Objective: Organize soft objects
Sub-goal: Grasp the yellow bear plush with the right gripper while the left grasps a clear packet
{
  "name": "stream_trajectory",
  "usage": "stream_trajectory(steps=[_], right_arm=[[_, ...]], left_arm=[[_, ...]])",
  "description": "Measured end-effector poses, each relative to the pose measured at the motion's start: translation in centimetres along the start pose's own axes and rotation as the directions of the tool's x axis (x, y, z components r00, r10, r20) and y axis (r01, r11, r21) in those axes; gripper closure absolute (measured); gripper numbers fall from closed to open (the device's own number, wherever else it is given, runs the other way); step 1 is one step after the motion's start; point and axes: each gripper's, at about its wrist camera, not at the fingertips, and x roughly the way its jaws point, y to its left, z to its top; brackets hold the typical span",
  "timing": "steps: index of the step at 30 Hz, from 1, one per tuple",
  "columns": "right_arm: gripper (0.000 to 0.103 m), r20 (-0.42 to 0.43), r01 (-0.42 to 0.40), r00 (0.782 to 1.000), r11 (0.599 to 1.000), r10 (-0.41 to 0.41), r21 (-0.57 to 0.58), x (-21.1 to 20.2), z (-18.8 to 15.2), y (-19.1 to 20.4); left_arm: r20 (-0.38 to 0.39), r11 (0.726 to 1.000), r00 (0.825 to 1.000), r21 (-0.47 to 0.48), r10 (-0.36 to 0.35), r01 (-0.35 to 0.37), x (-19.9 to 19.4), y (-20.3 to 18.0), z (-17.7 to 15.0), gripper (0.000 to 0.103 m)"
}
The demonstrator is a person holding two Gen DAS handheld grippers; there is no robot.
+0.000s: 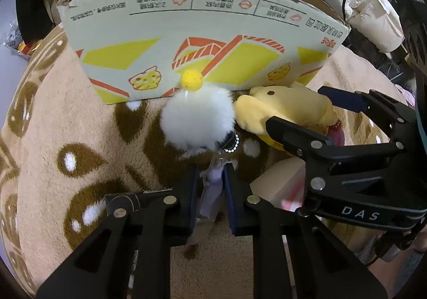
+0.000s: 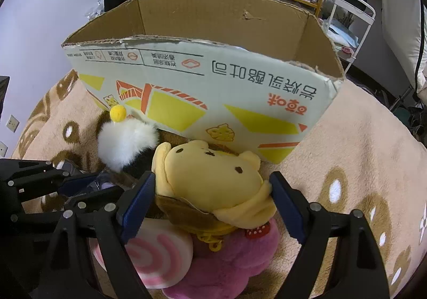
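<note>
While the box [image 2: 202, 80] stands open at the far side of the blanket [image 1: 80, 138], nothing can be seen inside it past its near wall, so the sorting looks barely begun, as far as these views show. The left hand-held gripper [image 1: 210, 187] is nearly closed, pinching a pale tag or wrapper [image 1: 212, 192] joined by a bead chain to the white pompom [image 1: 197, 120], which has a small yellow ball [image 1: 191, 79] on top and sits just before the box's near wall. The right hand-held gripper [image 2: 210, 200] is wide apart around the yellow plush [image 2: 213, 176], its pads touching or almost touching both sides; whether it grips firmly I cannot tell. Under that plush lie a pink plush [image 2: 234, 259] and a pink swirl cushion [image 2: 157, 253], still to be moved. The box's near wall rises tall and ragged-edged, so each toy must probably be lifted clear over it; above the box there is open room, though the two grippers sit close together.
</note>
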Motion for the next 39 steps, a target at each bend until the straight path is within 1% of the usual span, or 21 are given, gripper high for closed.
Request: stream_trajectory(steps=[7,12,20,24,28,34,39], right_arm=[[0.022,0.007,-0.001,1.0,1.0,0.001,-0.004,-0.5,0.1,0.0],[0.022,0.013,-0.001,1.0,1.0,0.001,0.009,-0.8,0.2,-0.1],[0.022,0.039,0.016,0.999,1.0,-0.017,0.023,-2.1,0.1,0.0],[0.022,0.045,0.02,0.999,0.999,-0.021,0.03,-2.4,0.0,0.0],[0.022,0.053,0.022,0.998,0.999,-0.023,0.032,-2.7,0.0,-0.1],[0.022,0.074,0.024,0.997,0.998,-0.028,0.057,-3.5,-0.3,-0.5],[0.028,0.1,0.022,0.995,0.998,-0.028,0.063,-4.4,-0.4,-0.3]], left_arm=[[0.012,1.0,1.0,-0.008,0.01,-0.01,-0.4,0.2,-0.2,0.091],[0.025,1.0,1.0,-0.021,0.014,-0.013,-1.1,0.6,-0.5,0.091],[0.047,0.999,0.999,-0.034,-0.006,0.007,-2.3,1.1,-0.7,0.091],[0.071,1.0,0.997,-0.027,0.012,-0.01,-2.9,0.9,-1.1,0.091],[0.102,0.998,0.993,-0.021,0.054,-0.052,-3.7,0.7,-1.6,0.091],[0.132,0.995,0.987,-0.048,0.088,-0.083,-4.8,0.9,-2.2,0.091],[0.169,0.995,0.981,-0.065,0.092,-0.082,-6.1,0.9,-2.6,0.091]])
